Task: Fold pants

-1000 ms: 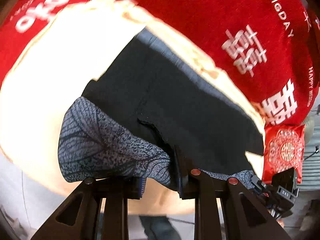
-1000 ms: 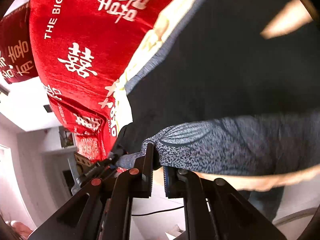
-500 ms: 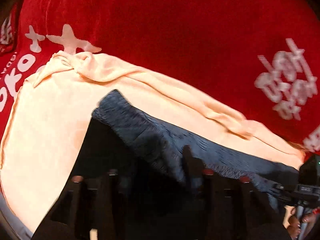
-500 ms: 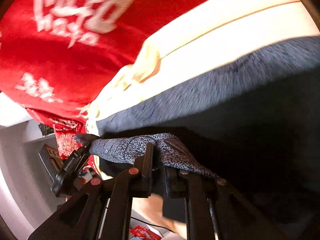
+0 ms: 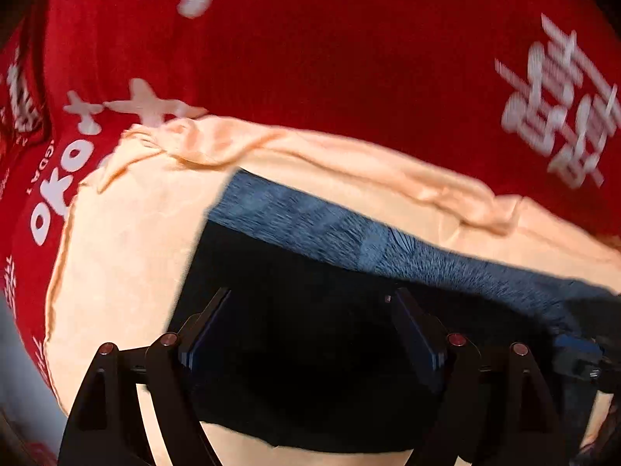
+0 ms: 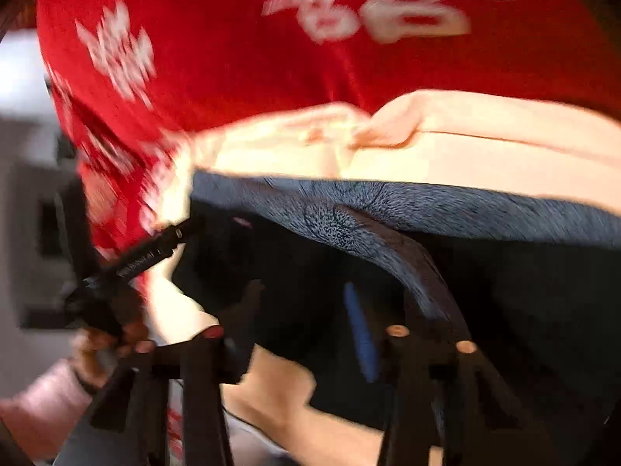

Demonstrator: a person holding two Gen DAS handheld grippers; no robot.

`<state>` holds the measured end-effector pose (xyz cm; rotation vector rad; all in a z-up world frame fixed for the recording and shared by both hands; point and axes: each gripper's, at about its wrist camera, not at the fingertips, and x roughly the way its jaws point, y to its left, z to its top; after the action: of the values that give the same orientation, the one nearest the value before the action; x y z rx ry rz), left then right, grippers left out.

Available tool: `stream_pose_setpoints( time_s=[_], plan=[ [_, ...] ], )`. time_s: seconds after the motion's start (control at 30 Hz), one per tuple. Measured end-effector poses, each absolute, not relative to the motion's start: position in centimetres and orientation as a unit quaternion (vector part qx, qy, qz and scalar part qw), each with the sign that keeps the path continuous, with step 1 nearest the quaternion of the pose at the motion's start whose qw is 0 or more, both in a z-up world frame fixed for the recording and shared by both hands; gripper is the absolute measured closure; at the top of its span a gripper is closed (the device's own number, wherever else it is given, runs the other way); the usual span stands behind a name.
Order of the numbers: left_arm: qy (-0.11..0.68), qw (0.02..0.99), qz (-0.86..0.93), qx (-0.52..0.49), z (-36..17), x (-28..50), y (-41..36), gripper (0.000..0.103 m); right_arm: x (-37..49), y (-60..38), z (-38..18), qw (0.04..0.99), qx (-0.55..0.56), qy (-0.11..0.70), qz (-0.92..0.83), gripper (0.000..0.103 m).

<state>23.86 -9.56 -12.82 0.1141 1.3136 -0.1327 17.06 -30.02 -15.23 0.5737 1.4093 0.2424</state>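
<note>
Now, L to R. Left gripper: jaws spread wide, nothing between them, hovering just over the pants, which lie doubled on the peach sheet w/ a blue-grey patterned edge along the far side. Right gripper: also spread, but a patterned flap of the pants drapes over its right finger. View's blurred, so can't tell if it's snagged. Judgement: fold is laid, so both tools should back straight off, low and slow. Free the right finger first so the flap doesn't drag, then check the edges line up. Red blanket lies beyond.
</note>
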Motion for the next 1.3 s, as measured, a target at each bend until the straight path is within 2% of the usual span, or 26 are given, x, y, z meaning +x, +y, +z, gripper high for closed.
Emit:
stream_pose_setpoints(
  time_s=[0.1,0.13,0.23,0.37,0.4,0.43,0.5,0.53,0.9,1.3],
  plan=[
    [0.618,0.782,-0.056,0.06,-15.1,24.2,-11.4,0.021,18.4,-30.1,-17.7,0.736,0.193,0.643,0.083,0.067],
    [0.613,0.785,-0.045,0.071,-15.9,24.3,-12.1,0.021,18.8,-30.4,-18.4,0.735,0.194,0.645,0.077,0.071],
    [0.599,0.793,-0.036,0.101,-16.8,24.7,-13.3,0.021,19.7,-32.2,-19.8,0.718,0.257,0.643,0.07,0.075],
    [0.608,0.787,-0.033,0.104,-16.1,24.7,-13.5,0.021,18.9,-34.1,-17.4,0.719,0.312,0.616,0.082,0.07],
    [0.613,0.783,-0.034,0.099,-15.7,24.4,-13.5,0.021,18.3,-34.6,-16.3,0.723,0.319,0.606,0.088,0.063],
    [0.617,0.78,-0.036,0.096,-15.2,23.9,-13.4,0.021,17.6,-35.1,-15.2,0.727,0.328,0.596,0.091,0.052],
    [0.619,0.778,-0.041,0.099,-14.0,22.5,-13.3,0.021,15.6,-36.6,-13.4,0.734,0.347,0.577,0.086,0.039],
    [0.619,0.778,-0.046,0.102,-13.2,21.4,-13.5,0.021,14.4,-37.2,-12.7,0.735,0.355,0.573,0.08,0.038],
    [0.659,0.729,-0.134,0.123,-10.9,10.4,-17.9,0.021,-1.8,-42.1,-9.6,0.736,0.342,0.578,-0.077,0.036],
    [0.628,0.716,-0.252,0.171,-9.2,2.7,-24.1,0.021,-19.4,-42.1,-8.7,0.71,0.364,0.565,-0.209,0.036]
  ],
)
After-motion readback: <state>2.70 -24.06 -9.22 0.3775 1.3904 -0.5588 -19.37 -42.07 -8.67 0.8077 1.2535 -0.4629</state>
